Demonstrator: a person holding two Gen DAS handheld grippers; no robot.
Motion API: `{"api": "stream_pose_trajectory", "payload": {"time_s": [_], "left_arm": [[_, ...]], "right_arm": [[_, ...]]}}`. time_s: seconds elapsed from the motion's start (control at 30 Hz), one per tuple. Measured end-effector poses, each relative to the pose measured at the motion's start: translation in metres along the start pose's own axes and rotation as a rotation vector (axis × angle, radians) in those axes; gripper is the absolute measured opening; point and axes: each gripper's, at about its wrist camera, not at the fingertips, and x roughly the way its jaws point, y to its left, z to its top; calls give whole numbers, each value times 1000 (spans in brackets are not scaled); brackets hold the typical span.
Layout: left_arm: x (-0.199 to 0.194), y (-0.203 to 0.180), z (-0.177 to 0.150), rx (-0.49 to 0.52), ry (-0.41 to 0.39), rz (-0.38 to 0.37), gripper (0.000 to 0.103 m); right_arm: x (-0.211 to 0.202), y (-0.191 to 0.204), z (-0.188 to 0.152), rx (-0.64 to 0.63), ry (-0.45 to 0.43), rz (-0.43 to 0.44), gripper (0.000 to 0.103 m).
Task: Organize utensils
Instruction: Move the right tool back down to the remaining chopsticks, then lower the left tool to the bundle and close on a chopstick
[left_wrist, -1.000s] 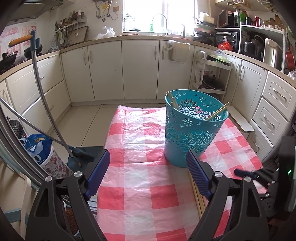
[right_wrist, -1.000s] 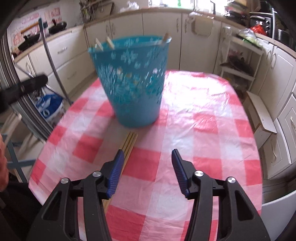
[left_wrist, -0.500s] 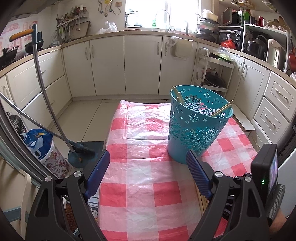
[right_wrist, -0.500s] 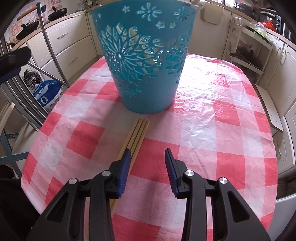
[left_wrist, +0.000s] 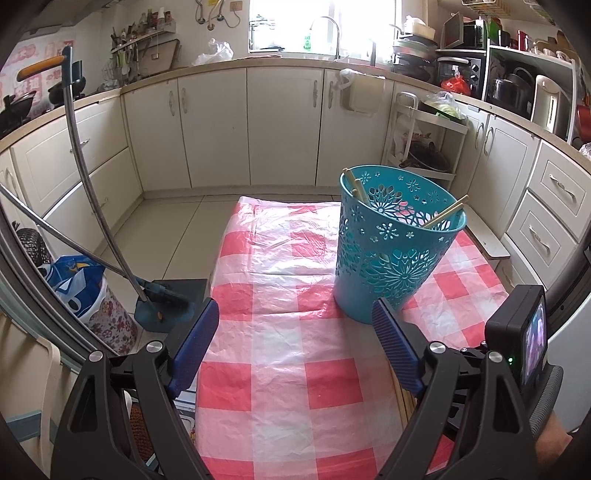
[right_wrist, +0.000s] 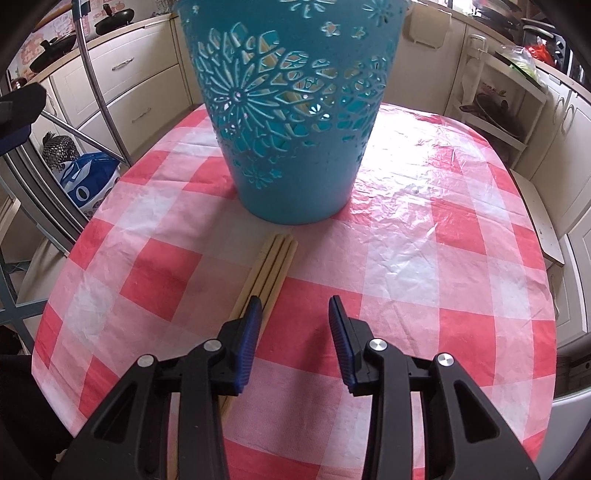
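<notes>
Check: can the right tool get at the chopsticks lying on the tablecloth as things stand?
Probably yes. The right tool is open just above the loose chopsticks, its left finger over them; the basket stands beyond their tips, not between.

The right gripper (right_wrist: 295, 317) hangs low over the bench (right_wrist: 461, 258), fingers (right_wrist: 251, 328) parted; the left one overlaps the chopsticks (right_wrist: 273, 269) lying side by side before the teal basket (right_wrist: 295, 129).

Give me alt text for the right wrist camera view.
The open right gripper hovers low over a bundle of wooden chopsticks lying on a red-checked tablecloth, just before a teal cut-out basket.
</notes>
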Motion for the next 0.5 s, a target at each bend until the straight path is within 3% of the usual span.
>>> {"api": "stream_pose_trajectory", "payload": {"time_s": [0.33,0.5], "left_arm": [[4,-5,-4,9,11,2,81],[26,-19,-17,66,105,1,83]], "right_arm": [[4,-2,-2,-32,18,-23,31],[4,-5,0,-39,40,-4,15]]}}
